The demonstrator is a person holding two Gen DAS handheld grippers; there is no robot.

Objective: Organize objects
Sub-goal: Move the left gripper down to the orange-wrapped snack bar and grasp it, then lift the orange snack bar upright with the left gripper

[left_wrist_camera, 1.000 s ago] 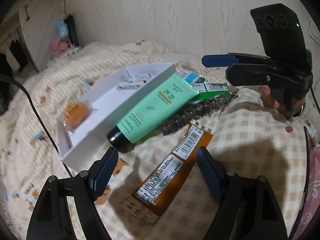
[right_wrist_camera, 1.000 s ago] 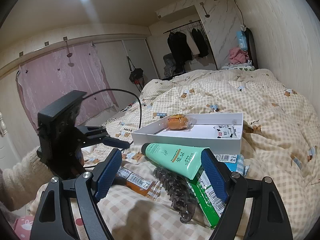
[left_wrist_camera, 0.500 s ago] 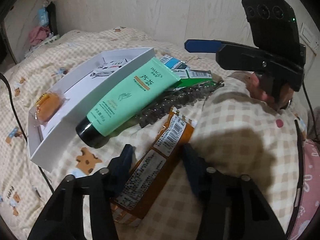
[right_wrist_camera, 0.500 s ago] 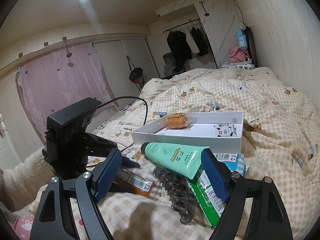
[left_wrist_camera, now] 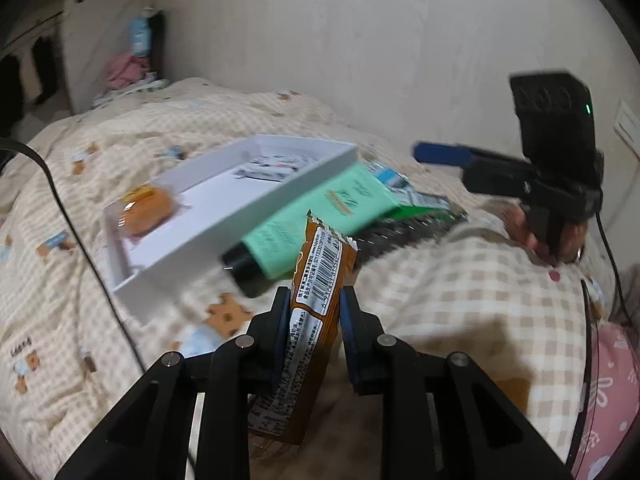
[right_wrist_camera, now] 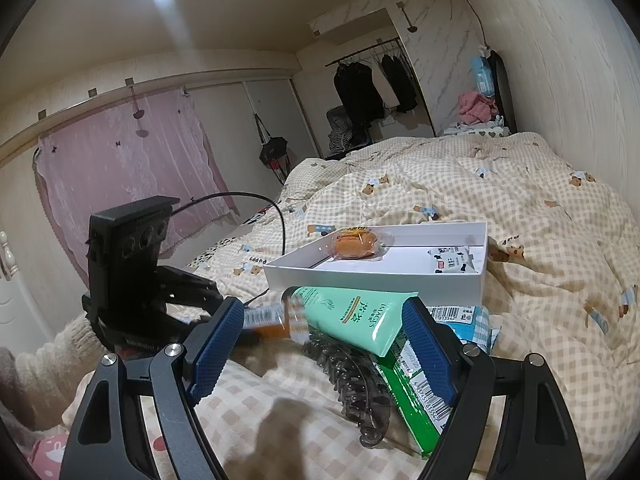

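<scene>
The left gripper [left_wrist_camera: 314, 312] is closing its jaws on an orange snack packet [left_wrist_camera: 316, 280], which is standing between the two blue pads with its barcoded end tilting up and forward, toward the white tray [left_wrist_camera: 224, 220]. The packet's long axis is running roughly along the gripper's pointing line, so the upper half is sticking out past the fingertips while the lower half is trailing back under the black frame. It appears to be lifting off the checked bedcover [left_wrist_camera: 460, 280], though blur is making the contact hard to judge.

The white tray is lying ahead and to the left of the held packet, with a wrapped orange bun [left_wrist_camera: 146, 212] and small sachets [left_wrist_camera: 268, 168] already inside it. A green tube [left_wrist_camera: 320, 216] is leaning against the tray's near wall, directly between the packet and the tray, with a dark hair claw [right_wrist_camera: 356, 384] and a green box [right_wrist_camera: 412, 392] just beside it.

The right gripper [right_wrist_camera: 324, 348] is hanging wide open and empty on the far side of that pile. The left hand is therefore the one placed to carry the packet; judging by the layout, it will need to pass over the tube and the tray's wall.
</scene>
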